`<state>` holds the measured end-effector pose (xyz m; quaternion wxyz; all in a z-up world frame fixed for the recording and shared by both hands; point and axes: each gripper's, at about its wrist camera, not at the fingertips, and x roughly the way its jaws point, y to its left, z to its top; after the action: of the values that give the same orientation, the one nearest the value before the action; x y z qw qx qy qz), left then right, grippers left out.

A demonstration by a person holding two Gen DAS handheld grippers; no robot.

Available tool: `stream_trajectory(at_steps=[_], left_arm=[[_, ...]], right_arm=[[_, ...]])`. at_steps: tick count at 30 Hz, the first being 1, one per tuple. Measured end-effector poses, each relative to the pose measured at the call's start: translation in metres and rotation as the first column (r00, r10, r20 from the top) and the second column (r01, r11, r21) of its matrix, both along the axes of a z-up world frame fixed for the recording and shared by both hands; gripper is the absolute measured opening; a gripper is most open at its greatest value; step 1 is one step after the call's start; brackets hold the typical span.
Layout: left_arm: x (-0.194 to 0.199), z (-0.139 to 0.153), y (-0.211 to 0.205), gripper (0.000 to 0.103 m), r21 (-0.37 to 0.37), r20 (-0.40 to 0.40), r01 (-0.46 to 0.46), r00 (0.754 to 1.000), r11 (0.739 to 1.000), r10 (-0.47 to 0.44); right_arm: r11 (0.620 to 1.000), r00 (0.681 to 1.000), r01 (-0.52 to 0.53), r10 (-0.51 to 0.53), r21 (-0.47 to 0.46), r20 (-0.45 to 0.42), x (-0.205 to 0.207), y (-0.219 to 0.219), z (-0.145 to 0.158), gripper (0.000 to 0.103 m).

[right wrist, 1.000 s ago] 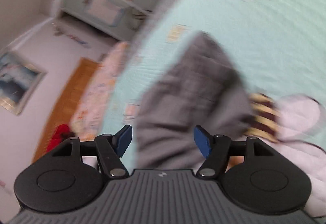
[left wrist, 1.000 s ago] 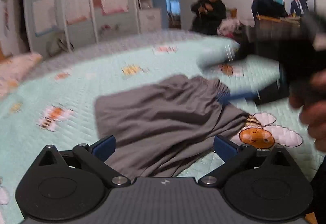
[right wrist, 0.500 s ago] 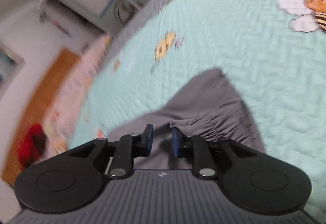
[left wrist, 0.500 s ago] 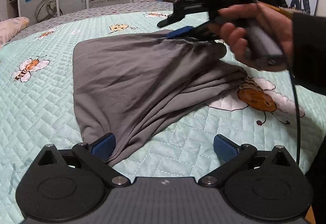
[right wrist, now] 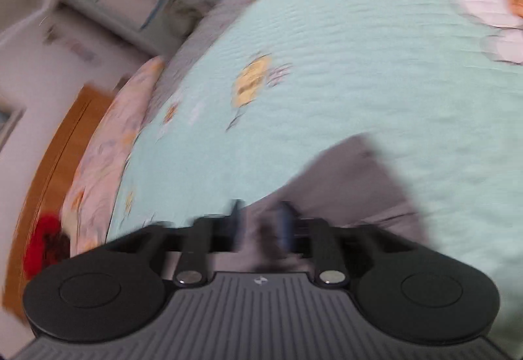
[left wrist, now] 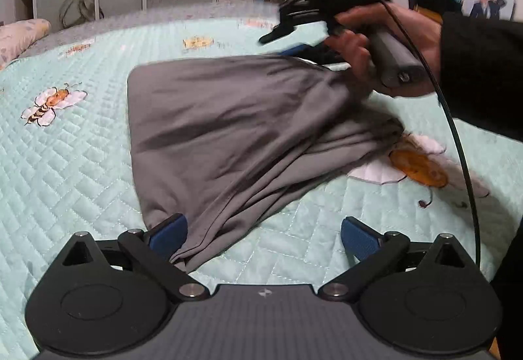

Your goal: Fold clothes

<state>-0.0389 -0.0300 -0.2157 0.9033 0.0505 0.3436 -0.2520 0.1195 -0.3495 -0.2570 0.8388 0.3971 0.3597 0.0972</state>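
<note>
Since half a second ago, the right tongs (right wrist: 258,227) have lifted the pinched far edge of the grey garment (left wrist: 235,131) a little higher. Nearest, the left tongs (left wrist: 261,234) gape wide, their left pad touching the garment's bunched near corner at 7 o'clock. From there the cloth runs toward 1 o'clock across the mint quilted bed (left wrist: 65,163). Farther off, the right tongs stand almost closed, gripping its gathered band.
</note>
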Motion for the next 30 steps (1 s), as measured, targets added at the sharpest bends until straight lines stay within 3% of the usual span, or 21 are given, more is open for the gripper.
stream_trajectory(at_steps=[2,5,9,11,12,13,15,16,17,19,22,24,25,26,27,29,30], left_arm=[[-0.001,0.0,0.0,0.102,0.009,0.008,0.007,1.0,1.0,-0.007],[-0.002,0.002,-0.001,0.102,0.022,0.012,0.013,1.0,1.0,-0.014],[-0.003,0.004,-0.002,0.102,0.027,0.005,0.012,1.0,1.0,-0.012],[0.001,0.005,-0.003,0.101,0.022,-0.007,0.006,1.0,1.0,-0.006],[0.003,0.005,-0.004,0.101,0.02,-0.013,0.004,1.0,1.0,-0.003],[0.006,0.005,-0.004,0.101,0.018,-0.019,0.001,1.0,1.0,0.0],[0.01,0.006,-0.005,0.102,0.013,-0.031,-0.005,1.0,1.0,0.005],[0.012,0.006,-0.006,0.102,0.011,-0.037,-0.008,0.999,1.0,0.008],[0.015,0.007,-0.006,0.102,0.009,-0.043,-0.011,0.999,1.0,0.011],[0.019,0.007,-0.007,0.102,0.005,-0.055,-0.017,0.998,1.0,0.017],[0.024,0.008,-0.009,0.101,-0.002,-0.071,-0.024,0.997,1.0,0.023],[0.015,0.006,-0.005,0.102,-0.016,-0.062,-0.013,0.998,1.0,0.012],[0.01,0.006,-0.003,0.102,-0.019,-0.056,-0.008,0.998,1.0,0.006],[0.006,0.007,-0.003,0.102,-0.012,-0.045,-0.004,0.999,1.0,0.004],[0.002,0.009,-0.003,0.102,-0.009,-0.034,-0.002,0.999,1.0,0.002],[-0.001,0.015,-0.004,0.101,-0.03,-0.009,-0.003,1.0,1.0,0.003],[-0.001,0.02,-0.006,0.101,-0.04,0.009,0.001,1.0,0.999,0.0]], right_arm=[[0.999,0.996,0.033,-0.031,-0.023,0.081,-0.02,-0.006,0.017,0.067],[0.997,0.984,-0.078,0.072,0.028,0.164,-0.039,0.013,0.033,0.075],[0.985,0.98,-0.174,0.175,-0.019,0.095,-0.05,0.028,0.013,0.074],[0.992,0.99,-0.119,0.122,-0.048,0.068,-0.055,0.013,0.006,0.044],[0.995,0.994,-0.08,0.084,-0.051,0.073,-0.06,0.003,0.009,0.043],[0.998,0.994,-0.054,0.057,-0.037,0.097,-0.07,-0.003,0.017,0.046],[1.0,0.988,-0.018,0.019,-0.011,0.154,-0.09,-0.011,0.034,0.065],[0.999,0.98,-0.049,0.05,-0.008,0.191,-0.097,-0.003,0.042,0.078],[0.994,0.972,-0.107,0.107,-0.011,0.211,-0.101,0.009,0.047,0.084],[0.981,0.951,-0.194,0.192,-0.016,0.243,-0.11,0.027,0.054,0.084],[0.987,0.957,-0.161,0.156,-0.003,0.246,-0.12,0.017,0.053,0.082],[0.99,0.96,-0.138,0.133,0.006,0.248,-0.127,0.01,0.052,0.067],[0.992,0.961,-0.127,0.121,0.01,0.248,-0.13,0.006,0.051,0.053],[0.993,0.962,-0.116,0.109,0.014,0.249,-0.134,0.003,0.051,0.05],[0.994,0.964,-0.105,0.097,0.018,0.25,-0.137,-0.001,0.05,0.052],[0.996,0.965,-0.083,0.073,0.027,0.251,-0.144,-0.008,0.049,0.078],[0.997,0.966,-0.071,0.061,0.031,0.251,-0.148,-0.012,0.049,0.081]])
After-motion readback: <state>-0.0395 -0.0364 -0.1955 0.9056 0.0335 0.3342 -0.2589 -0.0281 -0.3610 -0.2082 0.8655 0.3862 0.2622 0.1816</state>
